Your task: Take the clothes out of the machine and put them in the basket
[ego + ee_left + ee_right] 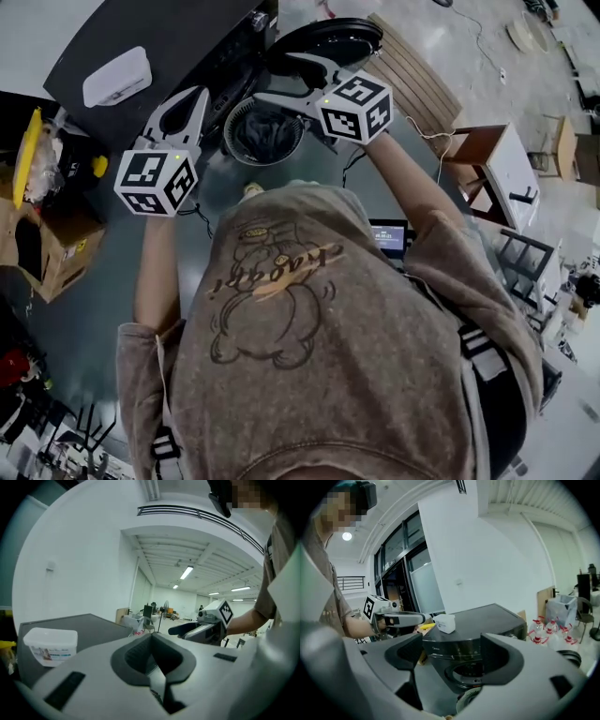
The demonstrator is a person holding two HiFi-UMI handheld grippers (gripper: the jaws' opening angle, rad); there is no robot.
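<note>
At nine o'clock a scuffed cardboard box point(56, 253) sits open on the floor. The left tongs point(199, 97) are pressed together on nothing, probably just parked while the other side works. At eleven o'clock stands the machine point(178, 37), a boxy matte-dark cabinet with a white plastic tub point(117, 77) on its flat top. At twelve o'clock, close under its mouth so the carry is short, sits the basket point(236, 120), round and ribbed, with limp dark clothes point(267, 131) heaped inside. The right tongs point(274, 78) hang above it, spread and empty; the glossy round door point(328, 37) stands open at one o'clock
</note>
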